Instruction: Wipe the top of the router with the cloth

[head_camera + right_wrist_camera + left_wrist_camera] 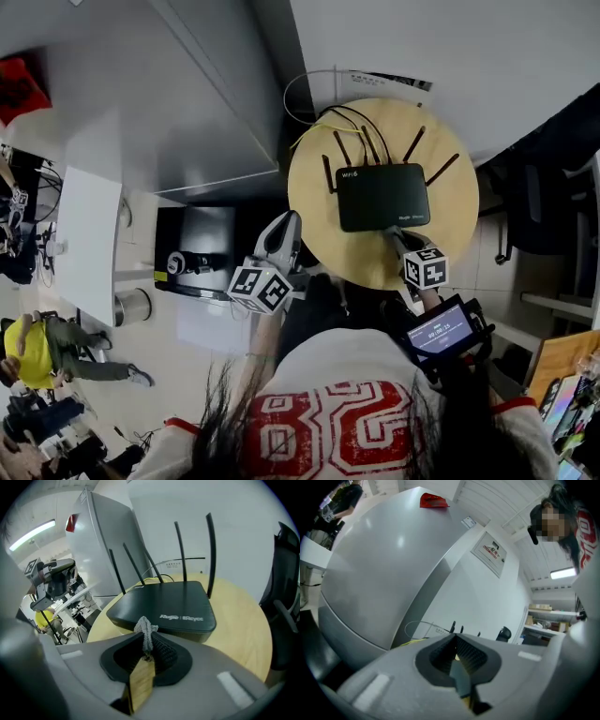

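- On the round wooden table (pixel 459 202) sits the black router (pixel 382 195), flat, its antennas standing up along the far edge and cables trailing off behind it.
- Just in front of the router's near edge is the right gripper (pixel 392 234), low over the table.
- Seen from the right gripper view, the right gripper (pixel 146 637) has its jaws pressed together on a small bunch of grey cloth (pixel 145 629). The cloth pokes up past the tips, in front of the router (pixel 164 605). I cannot tell if cloth and router touch.
- Off the table's left edge, the left gripper (pixel 286 230) is held apart from the router.
- Its own view shows the left gripper (pixel 457 641) with jaws closed together and nothing between them, facing a big grey cabinet (pixel 384 573).
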Tool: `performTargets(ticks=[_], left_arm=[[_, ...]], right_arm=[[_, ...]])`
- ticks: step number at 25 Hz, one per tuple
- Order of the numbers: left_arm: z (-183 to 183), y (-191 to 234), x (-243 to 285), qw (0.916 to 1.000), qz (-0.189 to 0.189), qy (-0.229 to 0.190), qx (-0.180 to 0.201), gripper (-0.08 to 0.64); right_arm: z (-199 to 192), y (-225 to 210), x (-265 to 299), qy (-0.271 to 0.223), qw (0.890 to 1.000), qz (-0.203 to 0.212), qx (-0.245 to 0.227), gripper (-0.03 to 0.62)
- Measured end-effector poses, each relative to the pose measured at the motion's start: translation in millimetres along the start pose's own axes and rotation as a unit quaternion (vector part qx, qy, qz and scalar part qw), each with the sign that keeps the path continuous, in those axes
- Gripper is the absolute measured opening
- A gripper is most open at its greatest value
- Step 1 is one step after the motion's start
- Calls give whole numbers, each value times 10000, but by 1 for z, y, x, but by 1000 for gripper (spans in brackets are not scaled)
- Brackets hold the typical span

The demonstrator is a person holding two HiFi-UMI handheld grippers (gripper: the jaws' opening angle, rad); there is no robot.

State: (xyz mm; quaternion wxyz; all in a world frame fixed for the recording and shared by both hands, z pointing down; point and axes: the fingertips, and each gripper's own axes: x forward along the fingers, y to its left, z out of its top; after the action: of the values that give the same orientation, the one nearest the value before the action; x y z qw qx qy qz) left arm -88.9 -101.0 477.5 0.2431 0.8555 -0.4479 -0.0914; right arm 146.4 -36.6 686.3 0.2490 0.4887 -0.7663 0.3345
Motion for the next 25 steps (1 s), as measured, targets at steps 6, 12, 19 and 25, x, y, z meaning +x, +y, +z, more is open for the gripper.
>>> performTargets(ticks=[6, 12, 19, 25], left_arm=[[-9, -14, 10, 10000, 2, 2, -20, -5], [-14, -17, 13, 10000, 62, -12, -45, -5], [-18, -20, 11, 10000, 80, -7, -50, -5], [-13, -13, 7, 9999, 88, -61, -56, -5]], right_arm=[[-6, -48, -21, -31, 9991, -374, 211, 44], [-11, -85, -37, -108, 9960, -733, 490, 44], [-10, -81, -45, -122, 9938, -879, 668, 44], [6, -9, -20, -156, 9994, 17, 301, 44]])
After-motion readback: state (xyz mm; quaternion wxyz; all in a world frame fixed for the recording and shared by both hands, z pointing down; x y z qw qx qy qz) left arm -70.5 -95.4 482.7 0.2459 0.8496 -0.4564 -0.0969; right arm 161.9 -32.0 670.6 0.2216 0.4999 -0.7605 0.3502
